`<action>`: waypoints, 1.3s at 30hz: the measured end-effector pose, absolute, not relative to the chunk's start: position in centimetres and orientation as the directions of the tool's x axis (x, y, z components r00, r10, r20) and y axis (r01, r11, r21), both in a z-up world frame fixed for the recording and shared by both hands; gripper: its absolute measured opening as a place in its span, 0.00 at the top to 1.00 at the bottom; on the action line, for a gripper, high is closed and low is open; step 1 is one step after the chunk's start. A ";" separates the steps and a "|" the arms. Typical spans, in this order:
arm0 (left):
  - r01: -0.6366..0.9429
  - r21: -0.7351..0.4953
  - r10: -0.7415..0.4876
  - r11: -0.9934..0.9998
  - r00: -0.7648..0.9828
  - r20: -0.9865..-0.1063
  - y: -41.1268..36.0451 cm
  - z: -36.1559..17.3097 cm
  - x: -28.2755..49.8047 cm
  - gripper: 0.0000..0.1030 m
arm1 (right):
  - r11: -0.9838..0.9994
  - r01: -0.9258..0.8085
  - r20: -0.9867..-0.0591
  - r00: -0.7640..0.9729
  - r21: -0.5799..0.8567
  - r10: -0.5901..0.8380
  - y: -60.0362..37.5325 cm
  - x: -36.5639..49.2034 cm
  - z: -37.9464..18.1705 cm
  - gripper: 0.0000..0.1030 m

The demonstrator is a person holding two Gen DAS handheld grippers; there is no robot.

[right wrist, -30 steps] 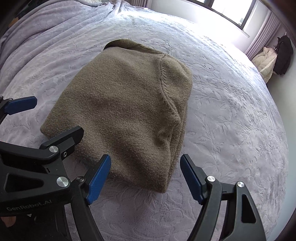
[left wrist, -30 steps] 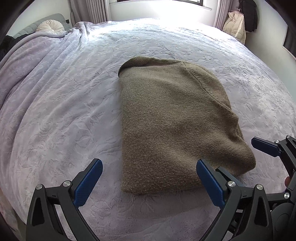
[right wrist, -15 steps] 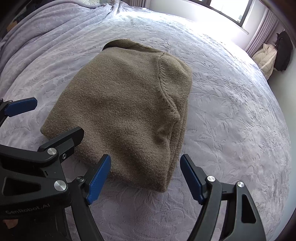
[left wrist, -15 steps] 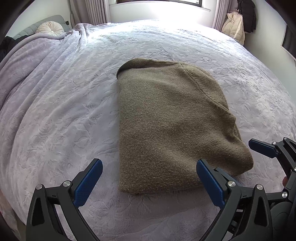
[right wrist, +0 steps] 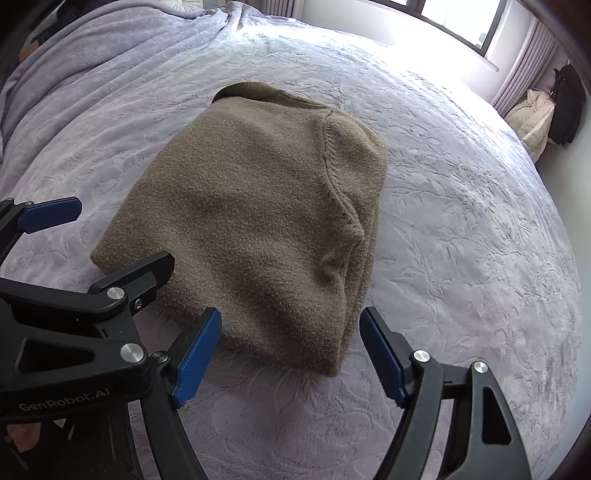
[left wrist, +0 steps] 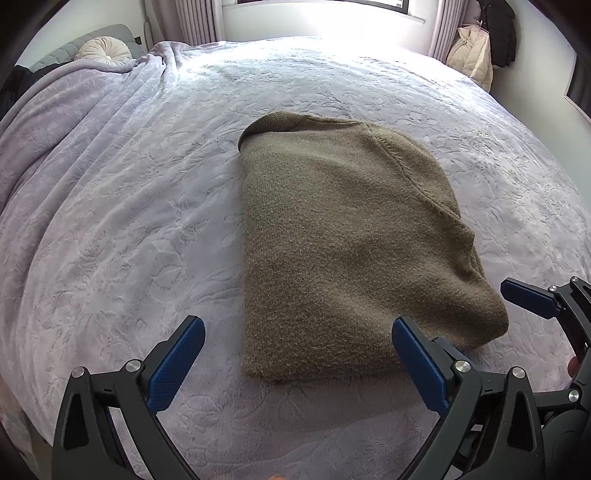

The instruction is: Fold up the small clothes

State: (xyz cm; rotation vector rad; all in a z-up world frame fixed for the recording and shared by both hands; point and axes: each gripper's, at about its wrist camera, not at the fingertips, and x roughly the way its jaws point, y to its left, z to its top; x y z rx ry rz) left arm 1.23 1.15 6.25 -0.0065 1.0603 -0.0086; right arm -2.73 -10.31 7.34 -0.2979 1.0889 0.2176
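Lying folded into a compact rectangle, the olive-brown knit sweater (left wrist: 343, 251) sits near the middle of a wide bed covered with a pale lilac embossed blanket (left wrist: 122, 229). Its collar end points away toward the window, and a curved sleeve seam runs down its right side; the near edge is a soft fold resting flat on the cover.

Both grippers hang over the near edge of the sweater, tilted downward. The left gripper (left wrist: 297, 360) has its blue-padded fingers spread wide, with the near-left corner of the sweater showing between them and nothing pinched. The right gripper (right wrist: 290, 354) is likewise spread apart, its blue pads (right wrist: 195, 360) standing on either side of the sweater's near-right corner, clear of the fabric. From the right wrist view, the left gripper's black frame shows at the left edge, just beside the right one.

Farther off, a round cream cushion (left wrist: 105, 50) rests at the head of the bed on the left, and a light puffy jacket (left wrist: 471, 55) hangs beside a dark coat (left wrist: 498, 29) near the curtains on the right.
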 end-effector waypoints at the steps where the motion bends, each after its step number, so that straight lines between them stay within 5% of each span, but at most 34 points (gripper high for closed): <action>1: 0.003 -0.009 -0.010 1.000 0.489 -0.872 1.1 6.3 1.2 0.01 | 0.938 -0.321 -0.893 0.449 -0.131 0.029 -10.2 -2.8 7.4 0.23; 39: 0.005 0.000 -0.002 1.000 0.503 -0.864 0.1 7.4 0.2 0.01 | 0.939 -0.325 -0.881 0.469 -0.114 0.055 -10.5 -4.0 8.4 0.23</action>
